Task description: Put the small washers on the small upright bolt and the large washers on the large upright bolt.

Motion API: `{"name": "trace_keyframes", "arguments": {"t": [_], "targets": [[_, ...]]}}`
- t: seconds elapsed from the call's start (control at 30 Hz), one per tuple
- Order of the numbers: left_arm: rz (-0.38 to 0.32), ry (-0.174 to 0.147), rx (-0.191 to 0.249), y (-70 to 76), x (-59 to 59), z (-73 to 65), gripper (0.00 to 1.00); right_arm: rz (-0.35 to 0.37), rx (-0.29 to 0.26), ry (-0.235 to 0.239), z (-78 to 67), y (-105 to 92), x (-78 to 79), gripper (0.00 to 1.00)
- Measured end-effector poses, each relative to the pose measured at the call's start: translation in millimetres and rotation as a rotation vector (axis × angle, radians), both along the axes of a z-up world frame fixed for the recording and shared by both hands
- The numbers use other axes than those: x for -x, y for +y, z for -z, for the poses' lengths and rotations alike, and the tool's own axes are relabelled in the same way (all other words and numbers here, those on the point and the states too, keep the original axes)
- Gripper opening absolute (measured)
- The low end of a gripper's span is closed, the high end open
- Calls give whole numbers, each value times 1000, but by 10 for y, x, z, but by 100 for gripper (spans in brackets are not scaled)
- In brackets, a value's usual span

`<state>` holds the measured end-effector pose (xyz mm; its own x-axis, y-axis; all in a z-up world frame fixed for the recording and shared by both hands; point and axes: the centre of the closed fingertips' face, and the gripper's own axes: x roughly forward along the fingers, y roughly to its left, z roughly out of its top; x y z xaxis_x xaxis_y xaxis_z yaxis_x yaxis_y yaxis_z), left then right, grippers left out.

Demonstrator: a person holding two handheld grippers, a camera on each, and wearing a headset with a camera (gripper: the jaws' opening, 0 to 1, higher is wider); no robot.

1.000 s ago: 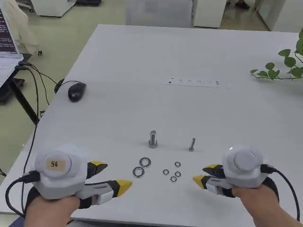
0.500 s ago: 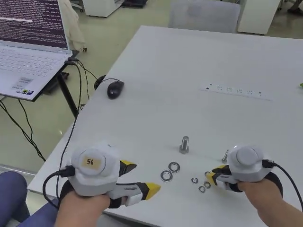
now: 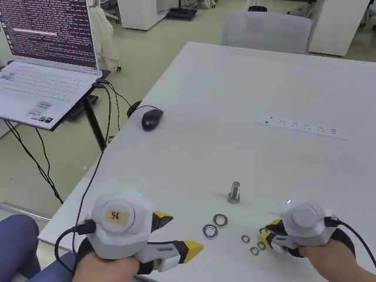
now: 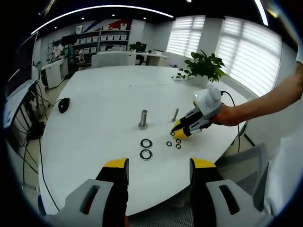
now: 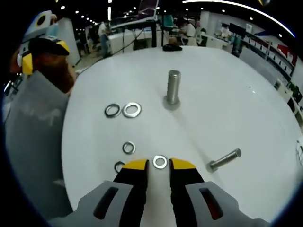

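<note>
Head view, change: the right hand-held gripper [image 3: 267, 232] has come down among the small flat steel washers [image 3: 245, 238] on the white desk [image 3: 235, 106]; a first pickup looks close.
Right jaws: a narrow gap, empty, with one small washer [image 5: 160, 161] lying just ahead of the tips.
Left hand-held gripper [image 4: 159, 164]: jaws wide apart, empty, hovering.
Large grey upright bolt [image 5: 173, 88]: bare.

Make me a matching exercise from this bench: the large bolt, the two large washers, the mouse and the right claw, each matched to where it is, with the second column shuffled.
1. large bolt
2. large washers
3. mouse
4. right claw

A. by the table's edge, away from the hardware
B. a small washer at its tips
C. standing upright beyond the washers
D. lying flat, side by side

Pairs: 1-C, 2-D, 3-A, 4-B
</note>
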<state>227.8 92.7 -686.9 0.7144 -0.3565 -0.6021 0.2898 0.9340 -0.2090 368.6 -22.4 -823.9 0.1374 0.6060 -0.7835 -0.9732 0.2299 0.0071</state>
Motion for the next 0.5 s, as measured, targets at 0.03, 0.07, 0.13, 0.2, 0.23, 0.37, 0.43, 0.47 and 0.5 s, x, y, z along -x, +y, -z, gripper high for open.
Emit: {"name": "trace_keyframes", "arguments": {"t": [0.03,0.07,0.13,0.2,0.23,0.37,0.43,0.47,0.5], "targets": [[0,-1,0,-5,-3,-3,51,-11,9,0,8,-3,-5,19],[1,-2,-1,-10,-9,-5,51,-42,34,-18,11,-10,-7,19],[5,-3,-6,-20,-11,-10,51,-61,55,-16,9,2,-9,19],[6,-2,-9,-19,-13,-7,51,-96,87,-9,9,-6,-3,18],[5,-3,-10,-17,-14,-7,51,-126,117,-3,5,-14,10,18],[1,-6,-11,-16,-22,-20,51,-208,203,-14,3,-14,21,18],[1,-7,-14,-21,-25,-22,51,-243,222,-19,-5,2,57,18],[1,-8,-14,-23,-27,-23,51,-245,225,-18,-3,5,51,17],[1,-9,-14,-25,-28,-27,51,-250,230,-19,-2,8,43,17]]}}
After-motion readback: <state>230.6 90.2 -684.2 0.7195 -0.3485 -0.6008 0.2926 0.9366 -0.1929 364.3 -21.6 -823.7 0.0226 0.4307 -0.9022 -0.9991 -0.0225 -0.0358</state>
